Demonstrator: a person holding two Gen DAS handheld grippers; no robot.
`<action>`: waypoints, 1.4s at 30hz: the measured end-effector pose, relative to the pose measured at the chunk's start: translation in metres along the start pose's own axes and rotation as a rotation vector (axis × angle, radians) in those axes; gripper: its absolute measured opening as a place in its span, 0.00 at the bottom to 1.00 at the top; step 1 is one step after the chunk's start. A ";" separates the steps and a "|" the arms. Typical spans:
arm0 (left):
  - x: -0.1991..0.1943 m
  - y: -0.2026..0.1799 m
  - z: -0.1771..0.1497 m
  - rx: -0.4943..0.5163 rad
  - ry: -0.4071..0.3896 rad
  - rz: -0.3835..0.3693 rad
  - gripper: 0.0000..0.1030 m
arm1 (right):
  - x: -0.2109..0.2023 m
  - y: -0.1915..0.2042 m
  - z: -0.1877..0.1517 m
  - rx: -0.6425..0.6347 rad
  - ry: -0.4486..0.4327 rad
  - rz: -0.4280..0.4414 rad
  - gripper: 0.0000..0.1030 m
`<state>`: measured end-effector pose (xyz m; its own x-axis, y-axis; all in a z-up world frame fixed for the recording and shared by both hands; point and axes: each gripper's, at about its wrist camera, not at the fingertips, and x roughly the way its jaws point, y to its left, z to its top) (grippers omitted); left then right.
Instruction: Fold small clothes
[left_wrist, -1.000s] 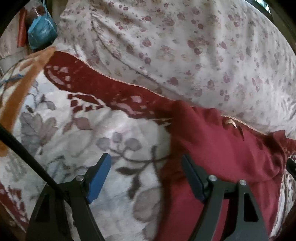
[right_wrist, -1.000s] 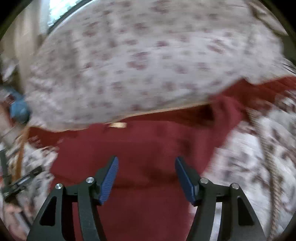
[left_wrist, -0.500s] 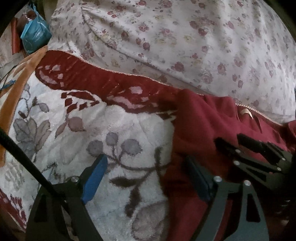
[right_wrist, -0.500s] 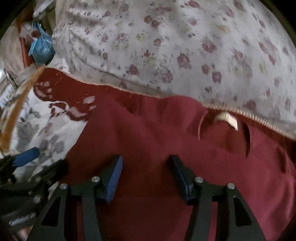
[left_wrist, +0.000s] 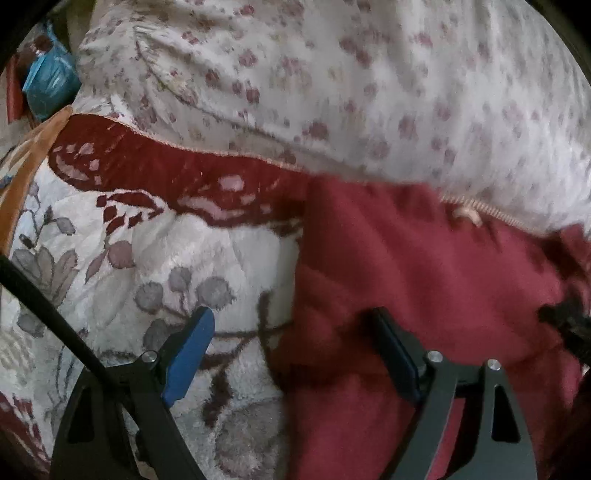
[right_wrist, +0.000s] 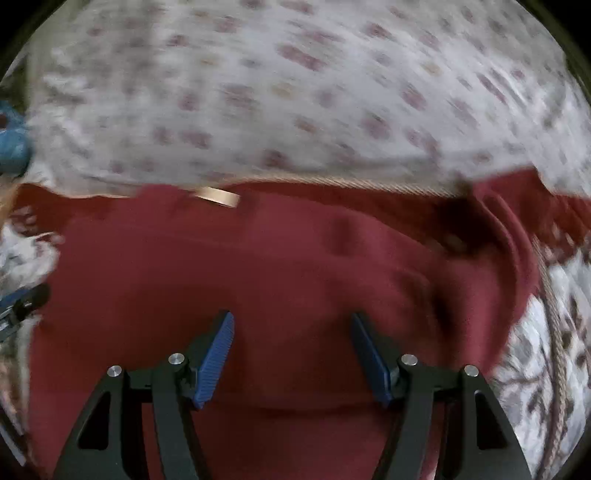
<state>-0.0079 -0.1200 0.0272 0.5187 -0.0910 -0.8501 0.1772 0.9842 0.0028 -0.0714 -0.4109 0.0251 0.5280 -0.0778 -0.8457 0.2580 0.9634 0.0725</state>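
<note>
A dark red garment lies spread on a floral blanket. It fills the right wrist view, with a tan neck label at its far edge. My left gripper is open and empty, straddling the garment's left edge, one finger over the blanket and one over the cloth. My right gripper is open and empty, low over the middle of the garment. The right gripper's tip shows at the right edge of the left wrist view.
A white cover with small red flowers bulges behind the garment, also in the right wrist view. A blue bag sits at the far left. The blanket has a dark red band and an orange border.
My right gripper has swung to the right, back over the garment's middle, and has left most of the left wrist view. My left gripper has shifted slightly. Both stay open.
</note>
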 end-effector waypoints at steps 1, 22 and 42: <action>0.003 -0.003 -0.001 0.006 0.008 0.004 0.83 | 0.001 -0.005 -0.001 0.002 -0.009 -0.002 0.68; -0.009 0.000 -0.001 -0.025 -0.018 -0.034 0.83 | -0.052 -0.144 0.051 0.329 -0.113 -0.055 0.73; -0.005 -0.003 0.001 -0.006 -0.008 -0.027 0.83 | -0.090 -0.199 0.025 0.348 -0.178 -0.097 0.07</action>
<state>-0.0102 -0.1230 0.0316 0.5204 -0.1188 -0.8456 0.1860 0.9823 -0.0235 -0.1503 -0.6022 0.1004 0.6115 -0.2366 -0.7550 0.5559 0.8075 0.1972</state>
